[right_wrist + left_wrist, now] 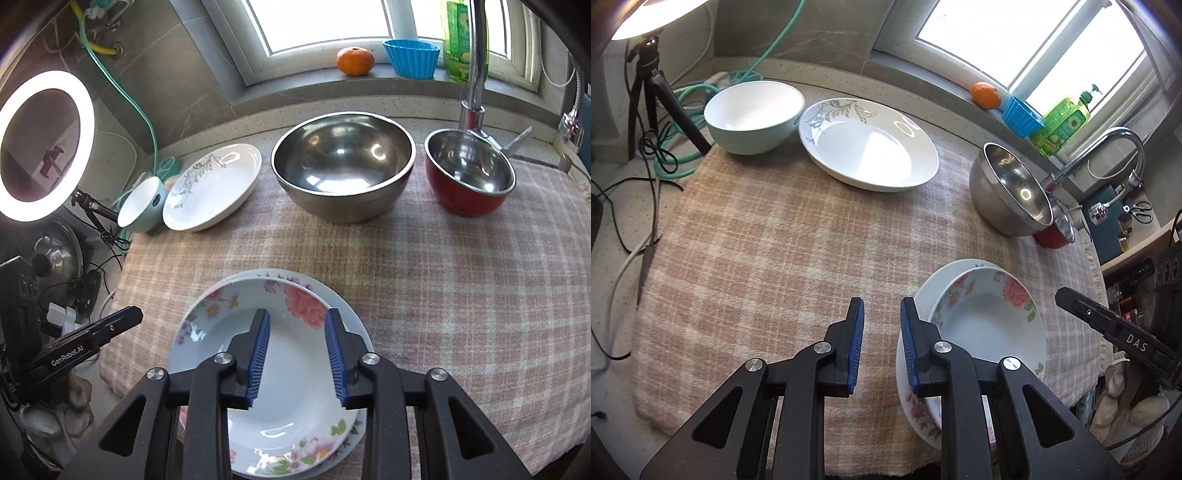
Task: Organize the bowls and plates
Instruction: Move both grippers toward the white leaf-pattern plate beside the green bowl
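Floral plates stacked on the tabletop (443, 277)

Right gripper (297, 325) spread above the floral plate (295, 369); left gripper (882, 314) narrowly parted (holding nothing).

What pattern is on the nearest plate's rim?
Pink and purple flowers with green leaves on the nearest plate; right wrist view.

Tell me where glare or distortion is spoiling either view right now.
Left wrist view: the window blows out white, the lamp flares at the top-left corner, and fisheye bends the counter edge. Right wrist view: the ring light glares at left, bright spots sit inside the steel bowl, and the floral plate stays sharp.
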A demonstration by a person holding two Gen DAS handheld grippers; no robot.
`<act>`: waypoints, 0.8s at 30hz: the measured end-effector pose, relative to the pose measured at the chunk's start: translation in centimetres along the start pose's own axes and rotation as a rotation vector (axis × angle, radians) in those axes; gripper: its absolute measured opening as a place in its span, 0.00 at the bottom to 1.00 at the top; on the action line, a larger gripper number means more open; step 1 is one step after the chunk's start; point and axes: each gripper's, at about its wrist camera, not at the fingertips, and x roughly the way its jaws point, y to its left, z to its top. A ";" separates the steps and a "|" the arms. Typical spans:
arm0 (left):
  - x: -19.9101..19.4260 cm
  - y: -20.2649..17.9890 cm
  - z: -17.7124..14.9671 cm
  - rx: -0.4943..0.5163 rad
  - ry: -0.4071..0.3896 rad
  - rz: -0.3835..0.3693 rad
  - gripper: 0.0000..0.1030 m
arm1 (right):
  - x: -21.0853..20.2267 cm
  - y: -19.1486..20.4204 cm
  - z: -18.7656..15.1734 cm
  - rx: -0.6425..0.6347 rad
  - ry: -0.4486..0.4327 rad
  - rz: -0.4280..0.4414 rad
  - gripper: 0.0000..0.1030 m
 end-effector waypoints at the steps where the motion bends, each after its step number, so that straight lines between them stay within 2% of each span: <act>1: 0.0 0.3 0.2 -0.011 -0.006 0.003 0.18 | -0.1 0.2 0.5 -0.006 -0.015 0.015 0.37; 6: 0.0 1.9 1.4 -0.077 -0.032 0.005 0.18 | 0.1 1.8 3.8 -0.041 -0.052 0.077 0.37; 9: 0.0 2.4 2.4 -0.112 -0.047 0.007 0.18 | 0.3 3.1 6.2 -0.087 -0.032 0.124 0.40; 14: 0.0 2.5 4.0 -0.149 -0.082 0.006 0.18 | 0.6 6.5 10.0 -0.232 -0.022 0.092 0.40; 20: 0.9 2.6 5.5 -0.225 -0.115 -0.006 0.18 | 2.1 8.4 15.2 -0.297 0.021 0.144 0.40; 24: 2.2 3.0 6.3 -0.284 -0.116 0.001 0.18 | 4.0 9.6 17.8 -0.362 0.011 0.092 0.40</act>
